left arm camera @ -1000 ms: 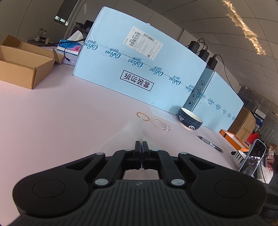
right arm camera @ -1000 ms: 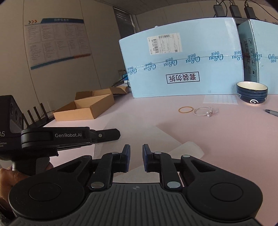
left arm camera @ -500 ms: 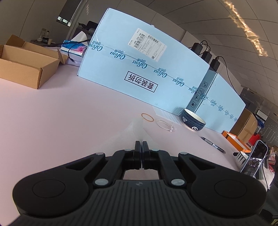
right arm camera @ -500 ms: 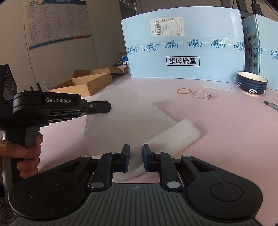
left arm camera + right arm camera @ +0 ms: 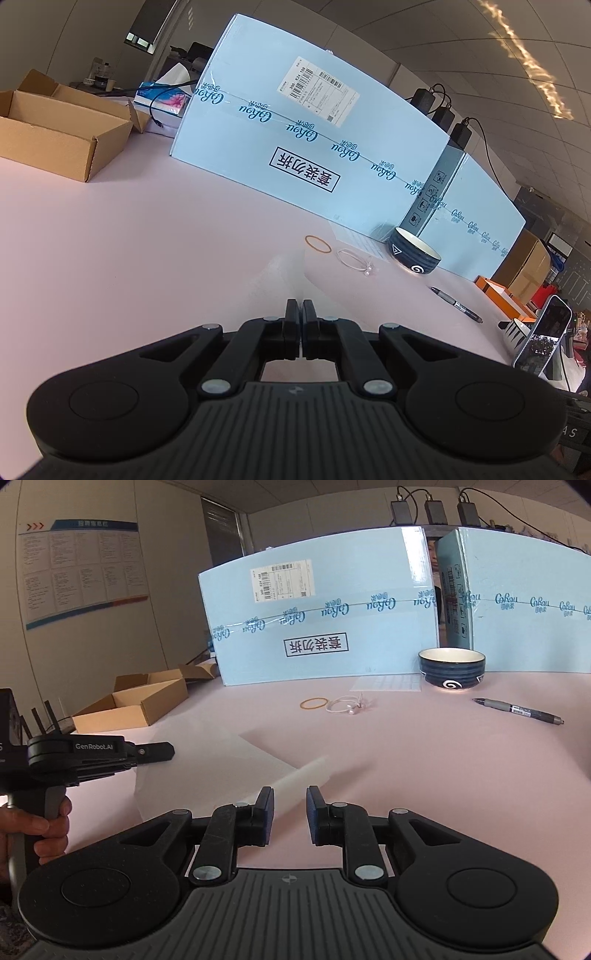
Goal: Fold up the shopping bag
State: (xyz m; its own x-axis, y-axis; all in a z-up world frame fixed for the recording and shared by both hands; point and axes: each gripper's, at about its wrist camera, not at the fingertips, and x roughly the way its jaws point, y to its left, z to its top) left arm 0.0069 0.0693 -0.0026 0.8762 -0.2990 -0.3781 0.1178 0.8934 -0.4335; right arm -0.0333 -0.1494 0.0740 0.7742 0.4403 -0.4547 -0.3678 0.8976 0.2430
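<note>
A person is working 2 black hand-held grippers over a thin, translucent white plastic shopping bag (image 5: 221, 760) lying on a pale pink tabletop (image 5: 424, 768), its near right part doubled into a narrow strip running toward the right gripper (image 5: 290, 805). The left gripper (image 5: 299, 314) is sitting with its jaws pressed together on a pinch of the film at the bag's left side, apparently pinning that side so the sheet is not sliding during the fold; seen from the right wrist, it is reaching in from the left with a hand (image 5: 44, 827) wrapped around its grip. The right gripper's jaws are opening, a clear gap showing between the blue pads, with the folded strip's near end lying just ahead of them and nothing clamped. Well beyond the bag, an orange rubber band (image 5: 314, 703), a dark blue ceramic bowl (image 5: 451, 668) and a grey pen (image 5: 517, 710) are lying in front of tall light blue cartons (image 5: 317, 627). The film is so sheer against the pink that its edges are fading out, the left pinch is hard to confirm, and the bag's nearest edge is hiding behind the gripper bodies
</note>
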